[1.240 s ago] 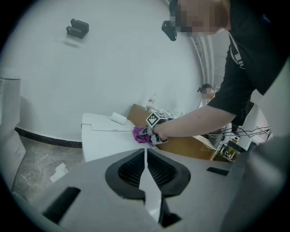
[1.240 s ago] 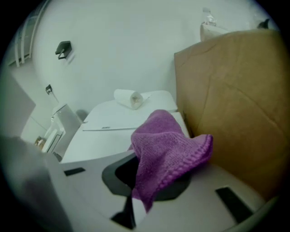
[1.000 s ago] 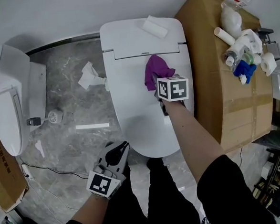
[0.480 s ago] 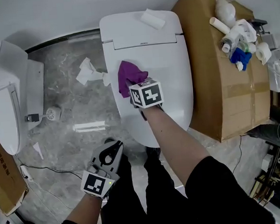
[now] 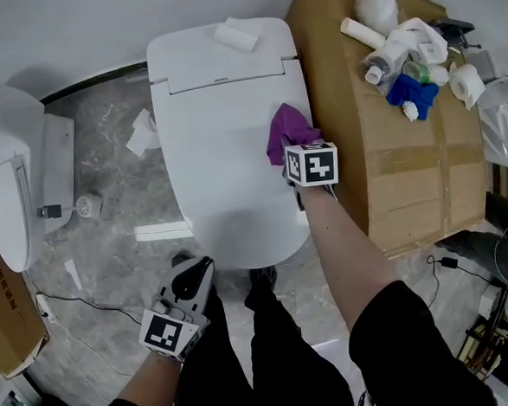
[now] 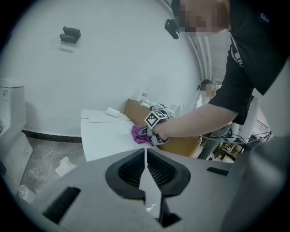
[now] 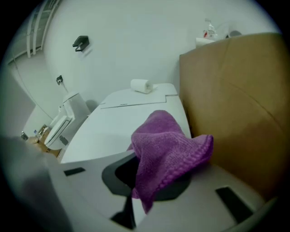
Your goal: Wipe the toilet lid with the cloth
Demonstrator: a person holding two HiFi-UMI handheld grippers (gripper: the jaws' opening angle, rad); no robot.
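Observation:
The white toilet lid [image 5: 220, 148] lies closed below me. A purple cloth [image 5: 285, 131] rests on its right side, close to the cardboard box, and my right gripper [image 5: 289, 164] is shut on it. In the right gripper view the purple cloth [image 7: 168, 153] bulges out over the jaws above the toilet lid [image 7: 131, 120]. My left gripper [image 5: 192, 278] hangs shut and empty beside the lid's front edge, over the floor. The left gripper view has the toilet lid [image 6: 106, 134], the cloth [image 6: 138, 134] and the right gripper [image 6: 147, 132] ahead of its shut jaws.
A tall cardboard box [image 5: 389, 145] stands hard against the toilet's right side, with bottles and paper rolls [image 5: 400, 57] on top. A paper roll [image 5: 236, 35] lies on the tank. A second toilet [image 5: 11, 197] stands at left. Crumpled tissue [image 5: 141, 134] lies on the marble floor.
My right gripper swept the cloth from the lid's right side to its left, then back to the right edge by the box. The left gripper stayed low and shut.

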